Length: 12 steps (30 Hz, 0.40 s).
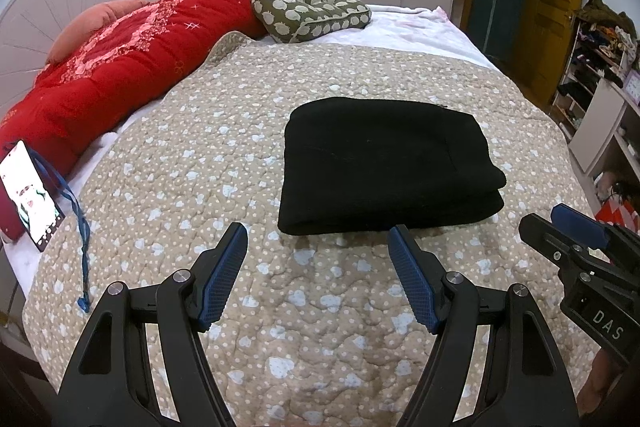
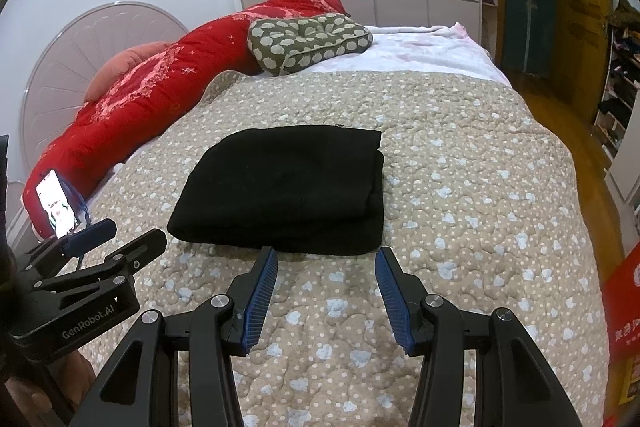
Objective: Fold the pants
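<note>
The black pants lie folded into a compact stacked rectangle on the beige spotted quilt; they also show in the right wrist view. My left gripper is open and empty, held just short of the pants' near edge. My right gripper is open and empty, also just in front of that near edge. The right gripper shows at the right edge of the left wrist view, and the left gripper shows at the left of the right wrist view.
A red duvet and a green patterned cushion lie at the head of the bed. A lit phone with a blue lanyard rests at the left edge. Shelves and a wardrobe stand beyond the bed.
</note>
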Motion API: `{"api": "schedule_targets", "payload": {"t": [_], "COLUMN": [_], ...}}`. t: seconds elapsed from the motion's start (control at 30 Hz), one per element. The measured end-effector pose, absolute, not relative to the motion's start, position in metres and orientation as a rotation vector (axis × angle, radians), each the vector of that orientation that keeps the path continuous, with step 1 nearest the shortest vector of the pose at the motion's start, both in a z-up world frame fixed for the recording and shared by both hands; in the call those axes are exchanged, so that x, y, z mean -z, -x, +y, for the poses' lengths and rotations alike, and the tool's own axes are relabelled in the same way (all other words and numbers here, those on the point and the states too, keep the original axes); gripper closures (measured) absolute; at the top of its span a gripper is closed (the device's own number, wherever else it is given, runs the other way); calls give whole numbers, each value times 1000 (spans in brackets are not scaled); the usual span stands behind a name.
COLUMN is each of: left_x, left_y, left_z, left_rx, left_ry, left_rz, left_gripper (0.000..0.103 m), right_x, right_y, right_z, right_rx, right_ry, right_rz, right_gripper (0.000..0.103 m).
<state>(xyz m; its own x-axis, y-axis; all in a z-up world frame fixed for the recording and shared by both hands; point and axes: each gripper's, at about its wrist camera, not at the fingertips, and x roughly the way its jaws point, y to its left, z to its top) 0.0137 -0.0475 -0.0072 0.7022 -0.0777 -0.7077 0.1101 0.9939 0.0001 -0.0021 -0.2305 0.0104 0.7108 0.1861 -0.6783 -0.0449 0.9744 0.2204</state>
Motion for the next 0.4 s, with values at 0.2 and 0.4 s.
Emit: {"api": "schedule_targets", "payload": {"t": [0.2,0.4], "left_x": [9,9], "left_y": [-15,-17], "left_z": [-48,-44], "left_rx": [110,105], "left_ry": [-39,-41], "left_rz": [791,768], "left_gripper": [30,30], "right_x": [-10,-9], "right_y": [1,1], "right_z": [-230,-232], "right_rx": [-135,-128], "right_ry": [-186,-198], "right_rz": [777,764], "right_gripper": [54,54]}}
